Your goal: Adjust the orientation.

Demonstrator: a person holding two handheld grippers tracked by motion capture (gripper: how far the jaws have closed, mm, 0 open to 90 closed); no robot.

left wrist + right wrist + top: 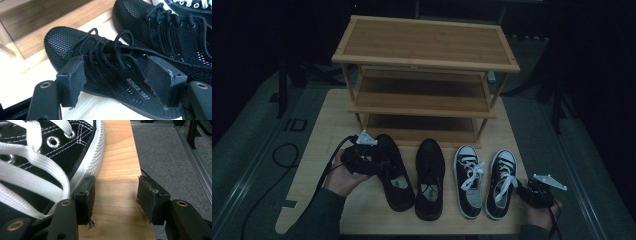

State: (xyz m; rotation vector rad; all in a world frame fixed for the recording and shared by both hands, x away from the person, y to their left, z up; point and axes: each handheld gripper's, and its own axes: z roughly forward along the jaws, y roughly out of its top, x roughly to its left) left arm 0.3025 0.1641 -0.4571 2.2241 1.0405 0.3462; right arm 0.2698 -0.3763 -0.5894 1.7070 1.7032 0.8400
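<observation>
Your left gripper (117,80) gapes astride the black mesh shoe (105,75); your right gripper (115,197), at the sneaker's (45,162) four o'clock, stands open too

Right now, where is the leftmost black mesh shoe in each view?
High view: leftmost black mesh shoe, lower left of centre.
Left gripper view: centre, framed by the open jaws.
Right gripper view: faces the white-laced sneaker instead.
Shared landmark: light wooden tabletop.
</observation>
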